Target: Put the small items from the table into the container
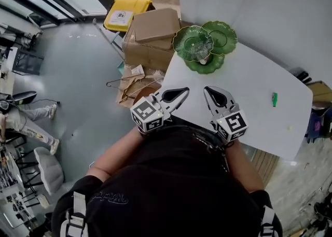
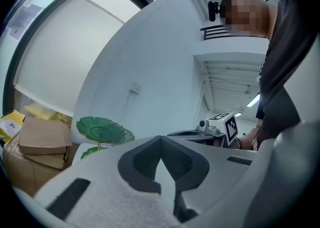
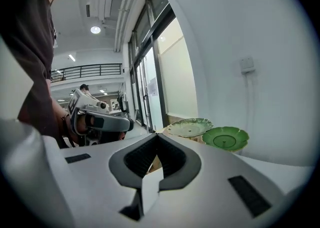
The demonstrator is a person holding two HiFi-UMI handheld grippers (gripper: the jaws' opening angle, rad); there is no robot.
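A white table [image 1: 244, 85] carries a green leaf-shaped tiered dish [image 1: 199, 44] at its far corner. A small green item [image 1: 274, 99] lies alone near the table's right side. Over the near edge, my left gripper [image 1: 182, 94] and right gripper [image 1: 208, 92] sit side by side, both shut and holding nothing. In the left gripper view the jaws of the left gripper [image 2: 161, 139] meet at the tip, with the dish [image 2: 100, 129] beyond at left. The right gripper [image 3: 156, 137] also shows jaws together, and the dish [image 3: 190, 127] stands ahead of it.
Cardboard boxes [image 1: 155, 28] and a yellow box [image 1: 124, 14] are stacked on the floor beside the table's far corner. Wire hangers [image 1: 124, 83] lie on the floor below them. A white wall runs behind the table. A person [image 1: 26, 122] stands far left.
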